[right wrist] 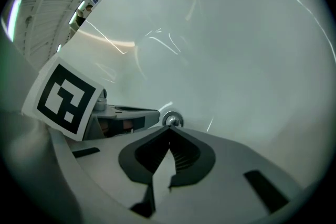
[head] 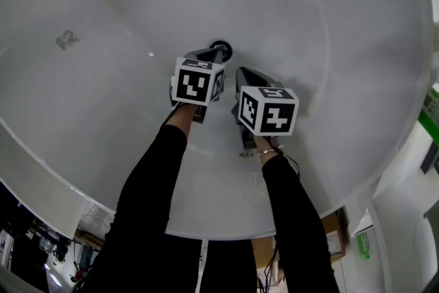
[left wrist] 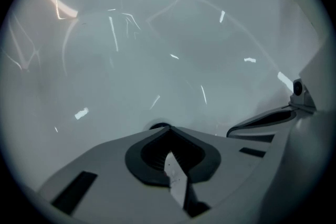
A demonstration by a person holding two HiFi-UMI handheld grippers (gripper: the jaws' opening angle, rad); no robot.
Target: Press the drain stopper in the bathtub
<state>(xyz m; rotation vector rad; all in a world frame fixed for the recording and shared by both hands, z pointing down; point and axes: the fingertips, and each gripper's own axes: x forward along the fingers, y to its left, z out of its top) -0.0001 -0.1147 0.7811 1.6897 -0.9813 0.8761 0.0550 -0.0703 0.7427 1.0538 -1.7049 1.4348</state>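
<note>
Left gripper (left wrist: pixel 168 131) has its jaws pressed together with nothing between them. Its tips sit right at the drain stopper (left wrist: pixel 159 126), which peeks out just beyond them; whether they touch it cannot be told. Right gripper (right wrist: pixel 169 129) is likewise closed and empty, just beside the left one, with its tips near the stopper. The stopper lies in the floor of the bathtub (head: pixel 103 113), well apart from the near rim.

The bathtub (head: pixel 309 10) is finished in glossy white, the stopper (right wrist: pixel 171 120) in chrome. The left gripper (left wrist: pixel 169 129) and right gripper (right wrist: pixel 169 129) are coloured grey, padded black, with black-and-white chequered cubes (head: pixel 197 82).
</note>
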